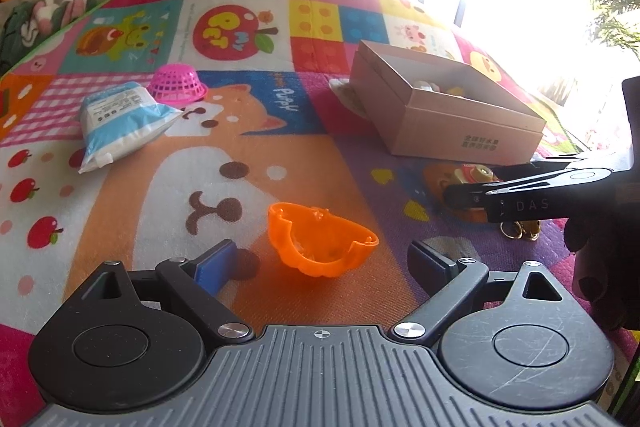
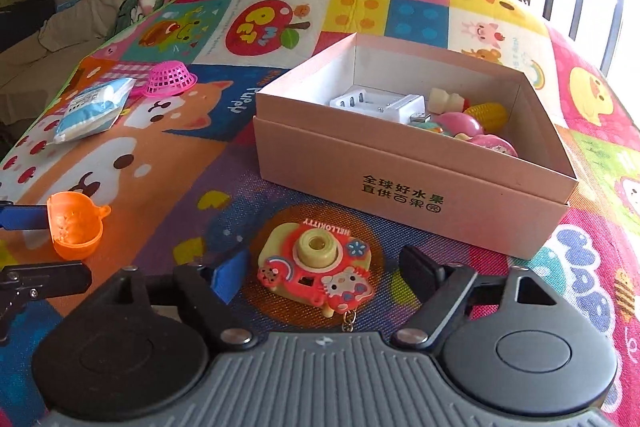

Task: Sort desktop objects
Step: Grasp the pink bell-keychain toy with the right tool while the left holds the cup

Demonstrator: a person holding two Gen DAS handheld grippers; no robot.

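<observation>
Toy camera [image 2: 316,269], a small Hello Kitty keychain piece in cream and red plastic, lies lens-up on the play mat [image 2: 192,163] just in front of the cardboard box [image 2: 404,183], on the near side of the box's printed wall. It looks light, hard and stiff, with a smooth moulded shell that may slip a little under the pads (the raised lens ring and the cartoon relief give uneven faces). Its two short flat sides look like the best place to take hold, low on the body and clear of the chain hanging from its near edge. The right gripper [image 2: 320,273] straddles it, jaws partly open, pads not touching either side. The orange half shell [image 1: 320,243], well to the left of the box, is thin, hollow and probably flexible; its rim seems the surest hold. The left gripper [image 1: 320,261] hangs wide open around it, holding nothing.
</observation>
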